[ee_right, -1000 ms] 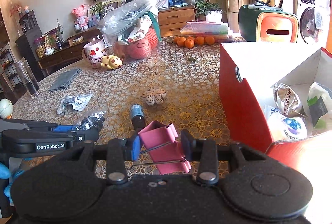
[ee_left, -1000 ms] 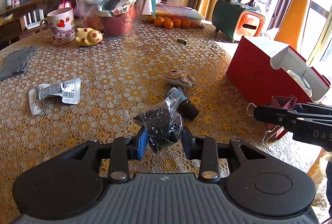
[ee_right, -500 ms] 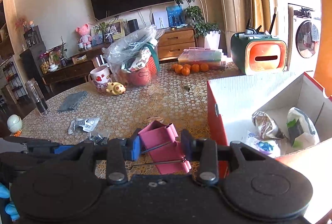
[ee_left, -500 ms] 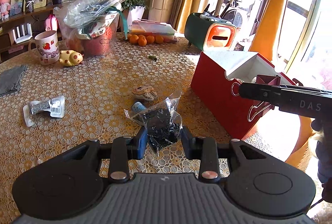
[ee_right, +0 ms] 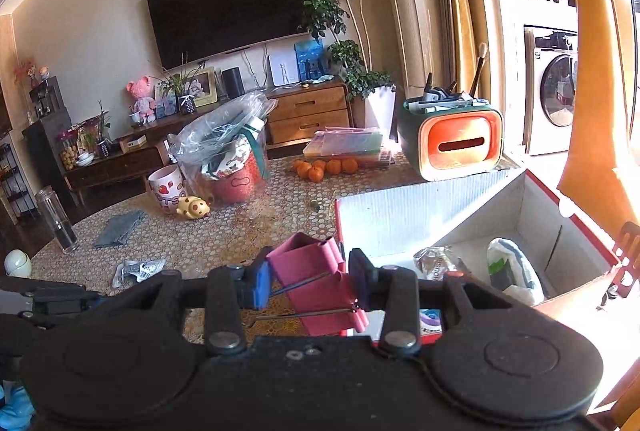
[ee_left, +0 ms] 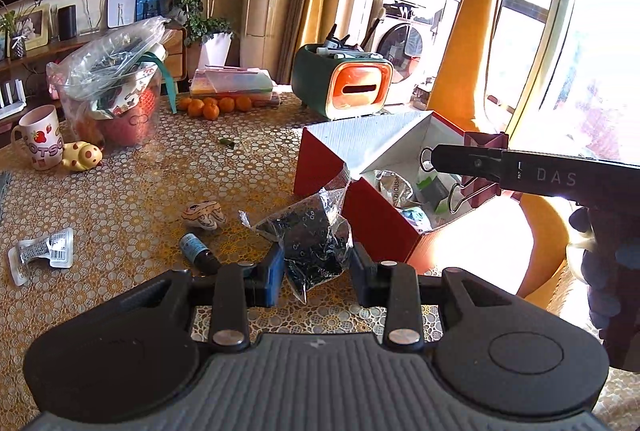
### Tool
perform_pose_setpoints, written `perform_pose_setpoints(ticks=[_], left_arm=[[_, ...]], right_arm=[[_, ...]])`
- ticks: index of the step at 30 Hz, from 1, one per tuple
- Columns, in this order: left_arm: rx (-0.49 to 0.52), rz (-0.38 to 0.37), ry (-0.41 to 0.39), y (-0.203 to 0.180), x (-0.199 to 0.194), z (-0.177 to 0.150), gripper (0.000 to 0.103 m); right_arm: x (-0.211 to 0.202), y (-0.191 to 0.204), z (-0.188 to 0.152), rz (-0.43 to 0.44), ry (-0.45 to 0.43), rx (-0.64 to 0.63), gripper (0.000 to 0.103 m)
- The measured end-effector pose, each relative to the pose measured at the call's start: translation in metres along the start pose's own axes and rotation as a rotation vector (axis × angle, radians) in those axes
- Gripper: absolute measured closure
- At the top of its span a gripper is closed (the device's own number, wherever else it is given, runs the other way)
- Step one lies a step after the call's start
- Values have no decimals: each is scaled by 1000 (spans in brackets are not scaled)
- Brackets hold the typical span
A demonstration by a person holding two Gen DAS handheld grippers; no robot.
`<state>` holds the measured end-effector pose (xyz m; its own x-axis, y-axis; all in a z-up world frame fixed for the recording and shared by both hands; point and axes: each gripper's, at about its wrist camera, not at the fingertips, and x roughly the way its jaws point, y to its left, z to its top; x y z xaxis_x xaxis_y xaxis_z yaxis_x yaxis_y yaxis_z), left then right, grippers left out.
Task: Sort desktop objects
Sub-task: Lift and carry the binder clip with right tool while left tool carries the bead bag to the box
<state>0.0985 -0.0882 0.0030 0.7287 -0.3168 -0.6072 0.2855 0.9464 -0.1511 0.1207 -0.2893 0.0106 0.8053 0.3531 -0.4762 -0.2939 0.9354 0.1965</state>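
Note:
My left gripper (ee_left: pixel 316 267) is shut on a clear plastic bag of small black parts (ee_left: pixel 310 239), held above the table just left of the open red box (ee_left: pixel 384 223). My right gripper (ee_right: pixel 306 283) is shut on a large pink binder clip (ee_right: pixel 316 285); in the left wrist view that clip (ee_left: pixel 486 145) hangs over the box's opening, with the right gripper (ee_left: pixel 430 157) reaching in from the right. The box (ee_right: pixel 580 255) has white inner walls and holds several wrapped items (ee_right: pixel 434 261). On the table lie a small dark bottle (ee_left: pixel 198 253), a striped shell-like figure (ee_left: pixel 204 215) and a blister pack (ee_left: pixel 42 255).
At the far side stand a strawberry mug (ee_left: pixel 40 137), a yellow spotted toy (ee_left: pixel 82 155), a red bucket under a plastic bag (ee_left: pixel 120 91), oranges (ee_left: pixel 212 106) and a green-and-orange organiser (ee_left: pixel 344 87). A grey cloth (ee_right: pixel 118 229) and a glass tumbler (ee_right: pixel 56 219) sit at the left.
Both grippers have risen and moved right toward the red box, each keeping its load. The binder clip now hangs over the box opening and the box's inside shows.

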Motion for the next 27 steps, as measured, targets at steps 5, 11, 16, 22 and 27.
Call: perform_pose_setpoints(ticks=[5,11,16,22,27], left_arm=[[28,-24,-3,-19,8,9,70],[66,-55,-1,-44,21,20,70],[98,-81,4,-65,36,31,70],[147,-106,11,-89,56,40,70],[178,-118,25,-105,73,46,70]], right_arm=[[-6,-20,3,-23,-11,17,64],[-9,-43,4,-52,-15,34,64],[-10,-62,6,-80,-22,50,64],[-7,-86,8,-101,-21,77,64],[-4,-102,10,-116,-21,88,64]])
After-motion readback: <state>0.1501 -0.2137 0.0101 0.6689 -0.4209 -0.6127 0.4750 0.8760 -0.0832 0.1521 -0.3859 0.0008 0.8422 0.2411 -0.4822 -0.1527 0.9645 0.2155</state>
